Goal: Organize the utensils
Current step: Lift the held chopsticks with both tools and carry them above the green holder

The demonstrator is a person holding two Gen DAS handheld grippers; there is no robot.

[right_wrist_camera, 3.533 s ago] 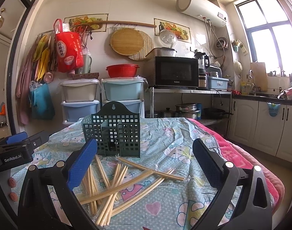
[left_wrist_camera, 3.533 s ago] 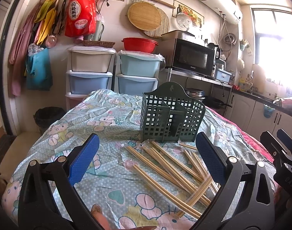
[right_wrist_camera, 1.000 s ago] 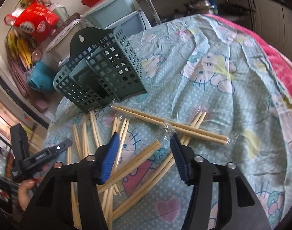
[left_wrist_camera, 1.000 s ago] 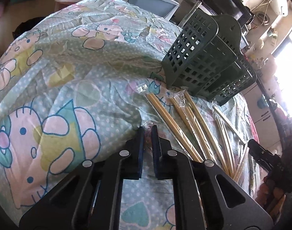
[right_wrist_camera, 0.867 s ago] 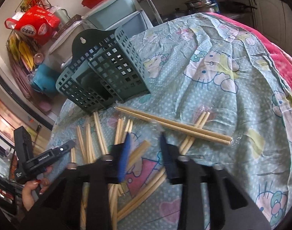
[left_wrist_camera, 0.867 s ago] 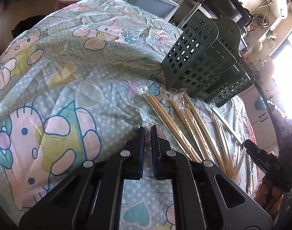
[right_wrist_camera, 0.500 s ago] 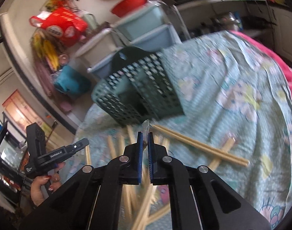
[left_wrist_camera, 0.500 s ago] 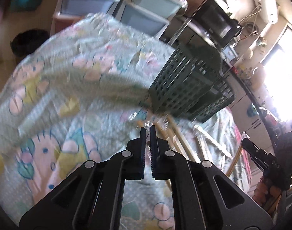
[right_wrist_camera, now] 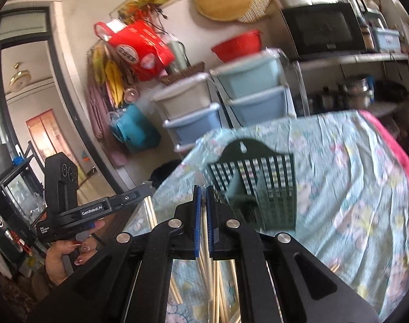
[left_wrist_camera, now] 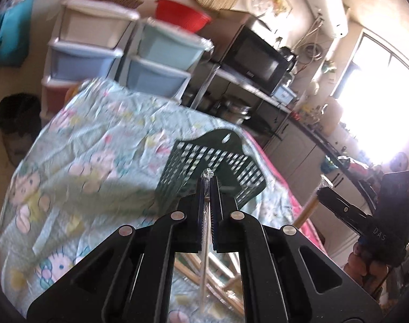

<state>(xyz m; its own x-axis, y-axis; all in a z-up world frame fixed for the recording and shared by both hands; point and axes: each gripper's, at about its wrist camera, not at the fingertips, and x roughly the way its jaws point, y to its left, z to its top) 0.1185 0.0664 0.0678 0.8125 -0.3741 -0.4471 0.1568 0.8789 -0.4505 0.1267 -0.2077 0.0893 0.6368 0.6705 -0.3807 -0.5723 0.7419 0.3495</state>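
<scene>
A dark green lattice utensil holder stands on the table. My left gripper is shut on a plastic-wrapped pair of chopsticks, lifted above the table with the wrapper end poking out at the tips. My right gripper is shut on another wrapped pair of chopsticks, held up in front of the holder. Each gripper also shows in the other's view: the right one and the left one. Several more chopsticks lie on the cloth below.
The table wears a pale green cartoon-print cloth with a pink edge at the right. Plastic drawer units, a microwave on a shelf and a black bin stand behind.
Both grippers have risen from the table with their wrapped chopsticks and now tilt up toward the holder. A second ago the right gripper was still open over the pile.
</scene>
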